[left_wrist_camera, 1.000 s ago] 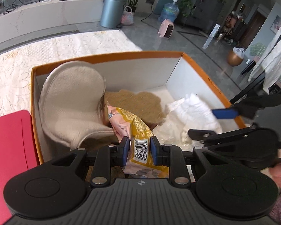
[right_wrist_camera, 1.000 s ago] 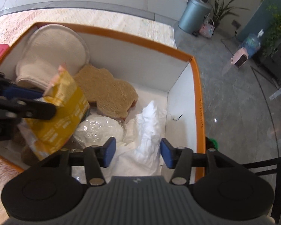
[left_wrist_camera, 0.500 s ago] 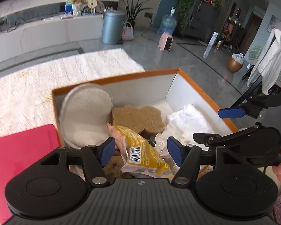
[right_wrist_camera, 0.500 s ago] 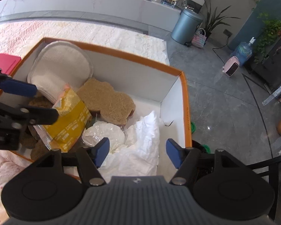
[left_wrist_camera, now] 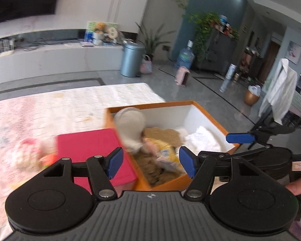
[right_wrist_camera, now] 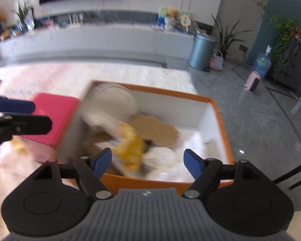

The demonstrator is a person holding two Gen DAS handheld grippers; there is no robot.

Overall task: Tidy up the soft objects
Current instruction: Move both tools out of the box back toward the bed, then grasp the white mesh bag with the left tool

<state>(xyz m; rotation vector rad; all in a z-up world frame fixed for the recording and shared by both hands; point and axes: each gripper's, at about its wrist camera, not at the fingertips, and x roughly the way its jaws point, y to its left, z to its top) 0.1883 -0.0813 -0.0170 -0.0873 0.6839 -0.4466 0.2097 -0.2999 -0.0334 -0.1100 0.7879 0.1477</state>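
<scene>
**Above the near rim of the box: both claws empty, soft items stowed**

Nearest the lens in the left wrist view, the left gripper (left_wrist_camera: pixel 151 162) stands wide with nothing between its fingers. In the right wrist view the right gripper (right_wrist_camera: pixel 147 163) is likewise empty, its jaws opening further. Just beyond both lies the orange box (left_wrist_camera: pixel 208 114), which holds the soft objects: a yellow packet (right_wrist_camera: pixel 130 150) near the front, a cream pad (right_wrist_camera: pixel 110 104) leaning at the far left corner, a brown flat piece (right_wrist_camera: pixel 156 128) behind the packet, and white crumpled material (left_wrist_camera: pixel 202 140) to the right. Left of the box a pink lid (left_wrist_camera: pixel 88 146) lies flat, and beyond it a blurred soft toy (left_wrist_camera: pixel 28 156) rests on the pale cloth (left_wrist_camera: pixel 70 104). That toy lies to the left, so the left gripper is judged the nearer for any next pick; its long axis cannot be told.
</scene>
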